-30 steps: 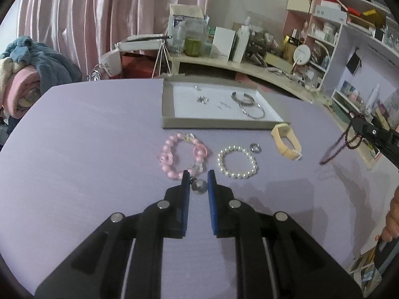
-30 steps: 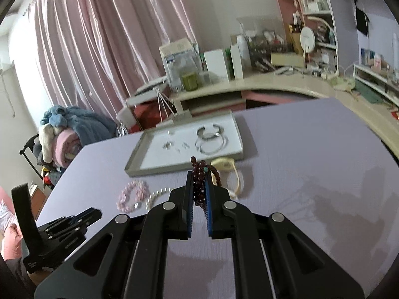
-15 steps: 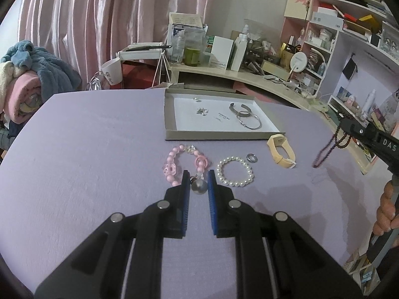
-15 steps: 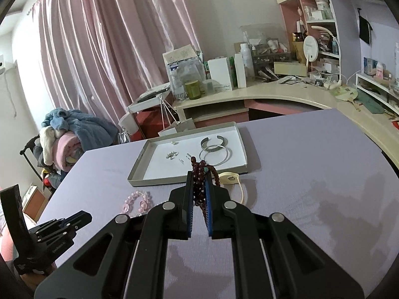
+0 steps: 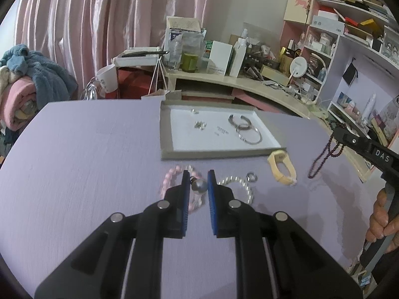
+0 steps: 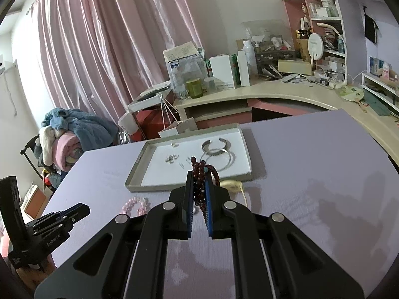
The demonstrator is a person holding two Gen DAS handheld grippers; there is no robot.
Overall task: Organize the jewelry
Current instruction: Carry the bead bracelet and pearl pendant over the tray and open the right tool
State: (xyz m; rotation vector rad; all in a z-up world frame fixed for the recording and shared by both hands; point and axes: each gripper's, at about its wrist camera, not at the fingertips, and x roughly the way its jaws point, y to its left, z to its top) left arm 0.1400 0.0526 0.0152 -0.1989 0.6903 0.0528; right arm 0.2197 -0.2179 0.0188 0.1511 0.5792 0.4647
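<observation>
Through my left camera, my left gripper (image 5: 197,180) holds a silver ball (image 5: 199,186) pinched between its narrow blue pads, with a small dark loop at the ball's eleven o'clock. Under the fingers lies a pink bracelet (image 5: 169,177) on the purple table (image 5: 87,154), and at three o'clock from the ball sit a pearl bracelet (image 5: 240,185) and a small ring (image 5: 251,176). A cream bangle (image 5: 281,168) lies farther toward three o'clock, just below the tray's near right corner. The tray (image 5: 165,134) stands at twelve o'clock, holding silver bangles (image 5: 245,129) and small silver pieces (image 5: 200,124). At three o'clock my right gripper (image 5: 336,130) comes in with a dark red bead string (image 5: 324,154) dangling above the table. Through my right camera, my right gripper (image 6: 199,185) is clamped on the bead string (image 6: 199,174), which bunches between the pads and loops over the right finger. The tray (image 6: 133,174) lies at twelve o'clock beyond the fingertips, the cream bangle (image 6: 233,184) just right of them, the pink bracelet (image 6: 136,204) at nine o'clock, and my left gripper (image 6: 74,210) at eight o'clock; from here I cannot tell how its jaws stand.
</observation>
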